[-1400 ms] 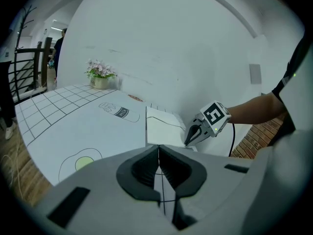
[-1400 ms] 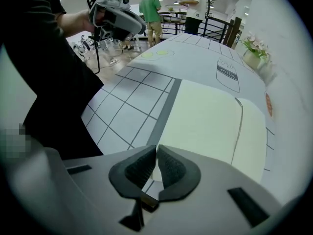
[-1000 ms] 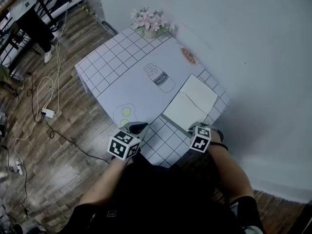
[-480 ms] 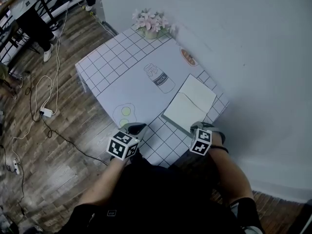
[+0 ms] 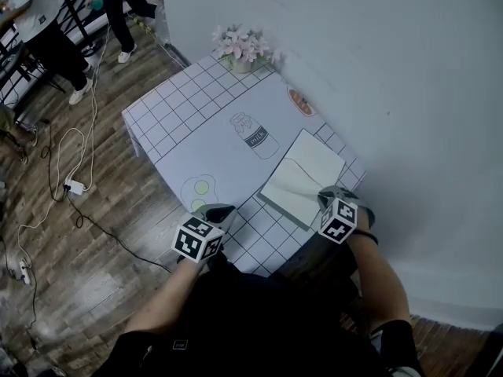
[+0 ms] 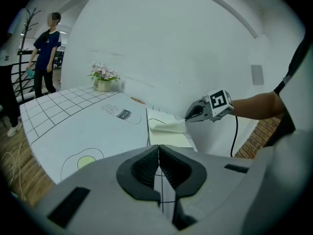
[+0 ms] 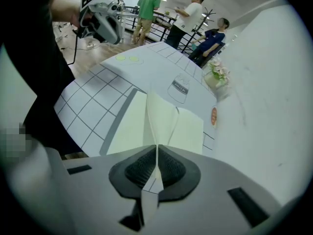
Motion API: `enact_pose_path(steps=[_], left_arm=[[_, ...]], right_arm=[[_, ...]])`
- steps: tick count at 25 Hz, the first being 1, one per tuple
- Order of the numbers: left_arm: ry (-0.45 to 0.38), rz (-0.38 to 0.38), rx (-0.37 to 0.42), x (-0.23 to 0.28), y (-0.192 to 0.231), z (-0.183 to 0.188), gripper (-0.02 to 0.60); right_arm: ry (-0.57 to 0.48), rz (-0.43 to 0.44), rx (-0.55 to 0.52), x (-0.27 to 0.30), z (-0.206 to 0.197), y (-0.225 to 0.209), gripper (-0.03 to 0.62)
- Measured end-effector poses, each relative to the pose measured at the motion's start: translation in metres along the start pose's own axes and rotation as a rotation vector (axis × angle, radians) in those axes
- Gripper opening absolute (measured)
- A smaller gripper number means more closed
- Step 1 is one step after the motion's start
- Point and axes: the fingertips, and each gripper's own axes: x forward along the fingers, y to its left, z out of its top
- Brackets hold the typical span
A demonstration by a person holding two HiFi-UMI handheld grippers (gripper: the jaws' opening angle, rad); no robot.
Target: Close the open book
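Up goes the right gripper (image 5: 326, 197), fingers (image 7: 142, 168) pinching one thin page (image 7: 157, 119) of the book (image 5: 299, 181). The left gripper (image 5: 218, 210) holds nothing, fingers (image 6: 139, 170) together. Pulled fast, the page could rip.

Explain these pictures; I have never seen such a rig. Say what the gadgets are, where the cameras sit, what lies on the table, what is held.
A person holds a two-jaw gripper in each hand. One picture comes from a head camera looking down; the other two from cameras on the grippers. On the checked table are a flower pot and an open book; the milk bottle and egg are only printed on it. The right gripper pinches one raised page of the book. The left gripper is shut and empty.
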Motion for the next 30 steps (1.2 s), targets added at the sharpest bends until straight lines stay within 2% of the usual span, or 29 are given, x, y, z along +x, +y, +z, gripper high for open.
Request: enact_pose_path(steps=[9,12,16,19,25,30], left_arm=[[0.049,0.002,-0.011,0.024,-0.011,0.008,0.009],[0.067,0.011,-0.012,0.035,-0.019,0.013,0.009],[0.09,0.024,-0.006,0.042,-0.027,0.016,0.009],[0.087,0.03,0.008,0.044,-0.028,0.022,0.009],[0.066,0.013,0.012,0.047,-0.029,0.026,0.009],[0.045,-0.013,0.023,0.044,-0.032,0.027,0.009]], right_arm=[[-0.06,-0.213,0.201,-0.009,-0.039,-0.114,0.017],[-0.06,-0.221,0.217,0.004,-0.057,-0.141,0.028],[-0.104,-0.311,0.227,0.025,-0.066,-0.157,0.026],[-0.184,-0.293,0.243,0.028,-0.047,-0.141,0.095],[-0.313,-0.134,0.165,0.016,0.009,-0.049,0.123],[-0.347,-0.078,0.2,-0.002,0.026,-0.015,0.146]])
